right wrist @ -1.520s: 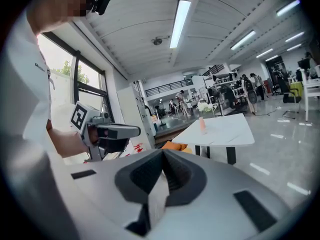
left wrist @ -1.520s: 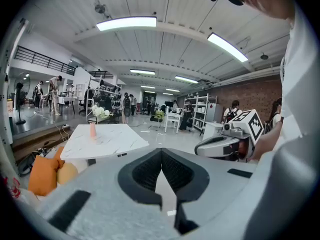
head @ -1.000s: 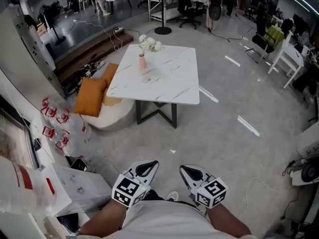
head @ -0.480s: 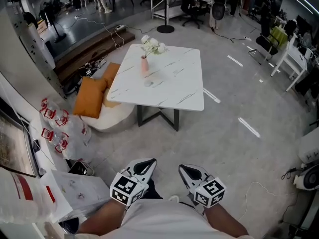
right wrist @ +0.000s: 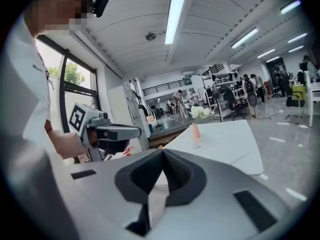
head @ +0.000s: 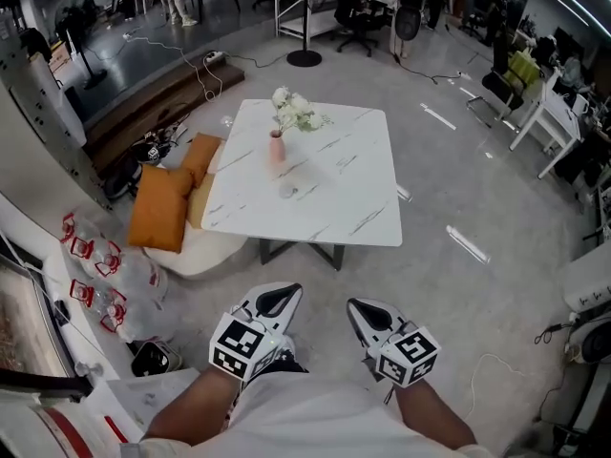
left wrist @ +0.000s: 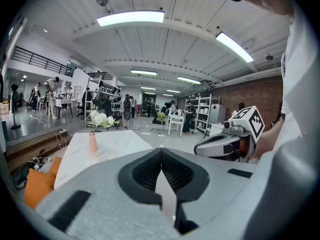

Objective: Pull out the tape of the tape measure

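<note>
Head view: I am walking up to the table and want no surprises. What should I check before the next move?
1. Left gripper empty, jaws together: ok.
2. Right gripper empty, jaws together: ok.
3. Table within reach: not ok; bare floor lies between it and both grippers.
4. Tape measure found: cannot tell; a small grey thing lies by the vase, too small to identify.
5. Cushions off the path: ok; they sit left of the table.

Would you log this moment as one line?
left tool: shut, empty | right tool: shut, empty | white table: ahead, flower vase on it
</note>
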A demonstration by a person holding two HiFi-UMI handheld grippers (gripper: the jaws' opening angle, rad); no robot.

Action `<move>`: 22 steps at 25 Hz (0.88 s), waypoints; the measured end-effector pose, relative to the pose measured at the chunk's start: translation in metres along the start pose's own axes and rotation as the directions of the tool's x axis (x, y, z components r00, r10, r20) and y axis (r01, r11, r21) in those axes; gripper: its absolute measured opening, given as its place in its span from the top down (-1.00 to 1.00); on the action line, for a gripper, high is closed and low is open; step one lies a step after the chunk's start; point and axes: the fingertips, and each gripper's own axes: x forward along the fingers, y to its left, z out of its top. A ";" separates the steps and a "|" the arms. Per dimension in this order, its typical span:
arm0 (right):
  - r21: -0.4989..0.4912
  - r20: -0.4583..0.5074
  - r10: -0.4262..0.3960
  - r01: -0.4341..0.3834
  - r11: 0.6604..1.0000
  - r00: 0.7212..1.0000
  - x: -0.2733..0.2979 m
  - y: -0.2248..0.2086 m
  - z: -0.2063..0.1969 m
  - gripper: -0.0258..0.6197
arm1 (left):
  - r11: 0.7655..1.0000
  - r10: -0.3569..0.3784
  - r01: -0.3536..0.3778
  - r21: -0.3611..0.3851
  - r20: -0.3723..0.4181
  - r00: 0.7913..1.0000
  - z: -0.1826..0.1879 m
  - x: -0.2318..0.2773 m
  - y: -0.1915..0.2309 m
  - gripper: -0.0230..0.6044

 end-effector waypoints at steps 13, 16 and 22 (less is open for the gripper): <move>0.002 -0.073 -0.061 0.061 0.998 0.995 0.107 -0.006 0.007 0.90 | 0.994 -0.112 0.112 0.009 -0.043 0.993 -0.010 0.021 0.104 0.90; 0.011 -0.075 -0.066 0.067 0.998 0.995 0.120 -0.017 0.011 0.90 | 0.994 -0.112 0.112 -0.005 -0.048 0.992 -0.013 0.030 0.116 0.90; 0.021 -0.077 -0.041 0.043 0.999 0.996 0.150 -0.045 0.024 0.90 | 0.994 -0.107 0.107 -0.011 -0.066 0.992 -0.008 0.057 0.138 0.90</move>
